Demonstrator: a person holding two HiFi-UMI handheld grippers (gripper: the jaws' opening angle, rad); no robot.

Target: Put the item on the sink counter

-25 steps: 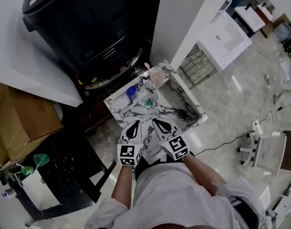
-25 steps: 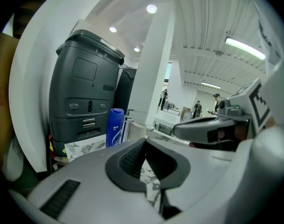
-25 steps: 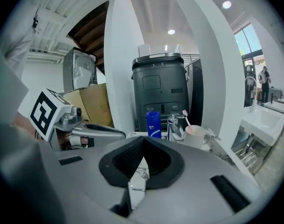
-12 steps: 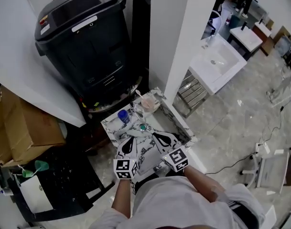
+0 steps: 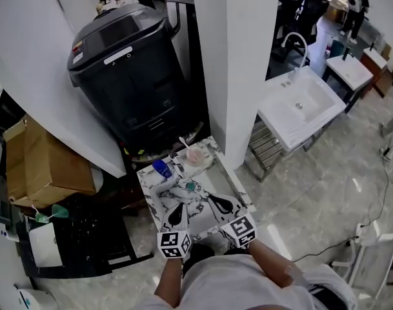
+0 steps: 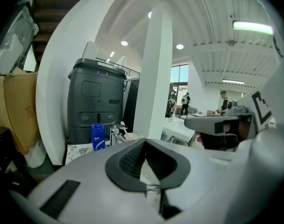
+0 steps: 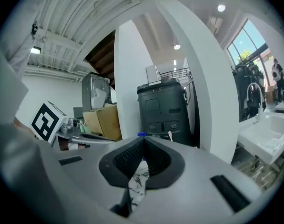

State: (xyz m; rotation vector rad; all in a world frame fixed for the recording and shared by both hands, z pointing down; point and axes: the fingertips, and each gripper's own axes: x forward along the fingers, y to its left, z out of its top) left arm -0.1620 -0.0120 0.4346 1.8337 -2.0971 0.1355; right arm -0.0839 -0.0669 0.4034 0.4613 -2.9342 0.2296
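right gripper (image 7: 142,141) | fingers (image 7: 128,158) together, empty | marbled counter (image 7: 138,180), probably, below | black bin (image 7: 162,111) ahead

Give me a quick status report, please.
Left gripper and right gripper shut, empty, over counter's near end. Bottle and cup stand on counter. Nothing in the way.

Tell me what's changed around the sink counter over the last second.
The view has pulled back and up: the marble sink counter looks smaller and more of the room shows. The left gripper and right gripper came along, staying side by side at its near edge. Nothing was gripped or released; both stay shut and empty. The blue bottle, faucet and pink cup have not moved.
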